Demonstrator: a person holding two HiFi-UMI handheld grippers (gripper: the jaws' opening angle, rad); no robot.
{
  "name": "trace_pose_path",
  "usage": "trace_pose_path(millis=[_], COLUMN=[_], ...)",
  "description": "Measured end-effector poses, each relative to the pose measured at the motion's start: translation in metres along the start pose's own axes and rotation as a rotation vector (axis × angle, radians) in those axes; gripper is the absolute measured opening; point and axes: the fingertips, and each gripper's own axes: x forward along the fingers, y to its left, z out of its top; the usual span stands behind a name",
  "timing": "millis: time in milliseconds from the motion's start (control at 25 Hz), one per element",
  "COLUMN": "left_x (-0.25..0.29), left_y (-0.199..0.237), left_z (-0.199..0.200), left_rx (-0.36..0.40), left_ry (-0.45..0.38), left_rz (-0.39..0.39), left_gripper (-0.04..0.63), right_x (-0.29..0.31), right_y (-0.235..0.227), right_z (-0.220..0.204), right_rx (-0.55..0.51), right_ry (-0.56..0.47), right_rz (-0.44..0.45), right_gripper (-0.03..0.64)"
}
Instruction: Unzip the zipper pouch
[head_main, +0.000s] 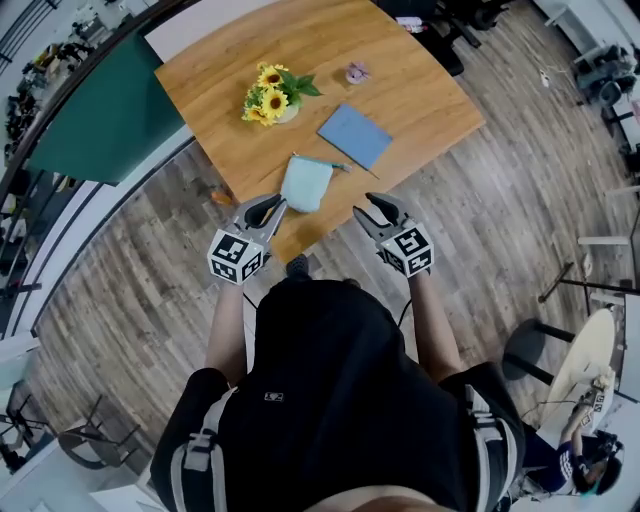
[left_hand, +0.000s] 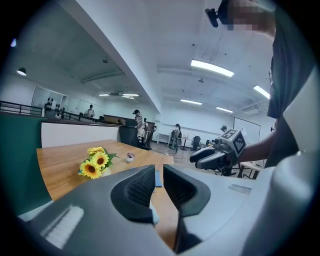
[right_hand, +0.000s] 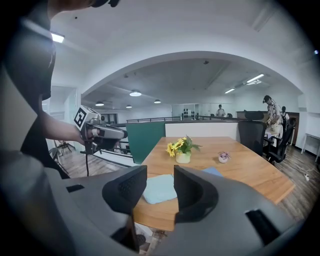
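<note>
1. Left gripper (head_main: 268, 211): jaws a narrow slit apart, empty. Right gripper (head_main: 377, 207): jaws wider, empty.
2. Both flank the zipper pouch (head_main: 305, 183), probably one to pin it and one to pull.
3. Pouch: pale teal soft fabric, squarish, flat near the wooden table (head_main: 430, 110) front edge.

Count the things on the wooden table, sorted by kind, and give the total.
Zipper pouch: 1
Blue notebook: 1
Potted flowers: 2, the sunflowers and a small pink plant
Total: 4
</note>
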Motion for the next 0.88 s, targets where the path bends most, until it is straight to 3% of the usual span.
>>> trace_pose_path(millis=[360, 880], left_x=[0.013, 0.014], left_y=[0.025, 0.074], left_z=[-0.008, -0.02], left_rx=[-0.007, -0.035], left_ry=[0.032, 0.074], left_rz=[-0.084, -0.123], left_gripper=[0.123, 0.114], right_x=[0.025, 0.045], right_y=[-0.004, -0.008], right_z=[-0.004, -0.005], right_rx=[0.014, 0.066], right_ry=[0.03, 0.045], right_rz=[-0.048, -0.193], right_gripper=[0.256, 0.268])
